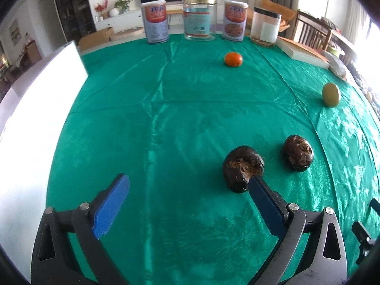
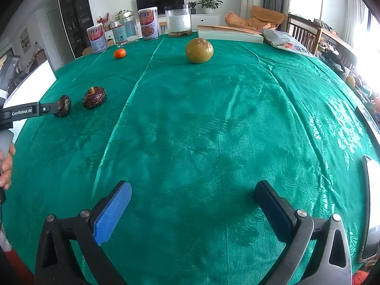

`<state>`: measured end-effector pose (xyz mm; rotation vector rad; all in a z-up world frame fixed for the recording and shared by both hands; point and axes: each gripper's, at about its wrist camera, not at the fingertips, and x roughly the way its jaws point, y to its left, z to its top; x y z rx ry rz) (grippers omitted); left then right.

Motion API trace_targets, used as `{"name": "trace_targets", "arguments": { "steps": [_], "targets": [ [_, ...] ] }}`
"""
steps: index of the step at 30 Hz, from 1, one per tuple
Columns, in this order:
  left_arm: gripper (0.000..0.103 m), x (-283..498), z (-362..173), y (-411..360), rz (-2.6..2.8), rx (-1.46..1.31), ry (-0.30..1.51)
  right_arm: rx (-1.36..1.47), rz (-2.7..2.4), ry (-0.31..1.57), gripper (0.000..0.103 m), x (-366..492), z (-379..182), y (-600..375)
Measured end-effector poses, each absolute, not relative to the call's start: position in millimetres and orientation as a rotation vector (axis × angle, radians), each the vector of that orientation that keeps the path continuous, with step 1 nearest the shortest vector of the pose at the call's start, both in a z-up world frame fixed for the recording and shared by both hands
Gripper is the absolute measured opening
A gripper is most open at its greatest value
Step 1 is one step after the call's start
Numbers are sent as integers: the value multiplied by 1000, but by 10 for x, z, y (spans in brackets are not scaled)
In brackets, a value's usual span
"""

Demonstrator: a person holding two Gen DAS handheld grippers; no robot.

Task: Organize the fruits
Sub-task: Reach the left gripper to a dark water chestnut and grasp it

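Barely begun: both the left gripper (image 1: 188, 181) and right gripper (image 2: 192, 188) gape empty. Two wrinkled dark-brown fruits (image 1: 243, 172), a small orange tangerine (image 1: 233, 59) and a round green-yellow fruit (image 2: 199, 50) lie scattered well apart across the green satin tablecloth (image 1: 166, 118).

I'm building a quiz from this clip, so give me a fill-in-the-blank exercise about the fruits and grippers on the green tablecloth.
1. The number of dark brown wrinkled fruits lying side by side on the shiny green tablecloth is ____.
2. The left gripper and the right gripper both have jaws that are ____.
3. The small round fruit nearest the row of tall canisters is coloured ____.
4. The round yellow-green fruit lies nearest the flat ____ box.

Missing words: two; open; orange; white
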<state>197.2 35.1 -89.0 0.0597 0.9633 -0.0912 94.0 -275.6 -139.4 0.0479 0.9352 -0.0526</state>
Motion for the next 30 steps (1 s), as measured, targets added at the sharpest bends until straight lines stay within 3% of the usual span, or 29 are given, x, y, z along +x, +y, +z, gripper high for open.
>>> {"name": "trace_targets", "arguments": {
  "steps": [17,18,20,23,30],
  "targets": [
    [98,2010,-978,-62,-231,75,1005,45,-46,935,103,949,-1392,-2732],
    [94,2006,-989,-82,-232,91,1000,45,-47,935,103,948,-1393,-2733],
    [64,1999,-1020,-102,-232,121,1007,45,-47,935,103,948,-1393,-2730],
    [43,1971,-1011,-59,-251,111,1001,43,-49,936,103,948,-1395,-2725],
    [42,1829,-917,169,-271,41,1000,15,-10,997,103,999,-1381,-2714]
  ]
}}
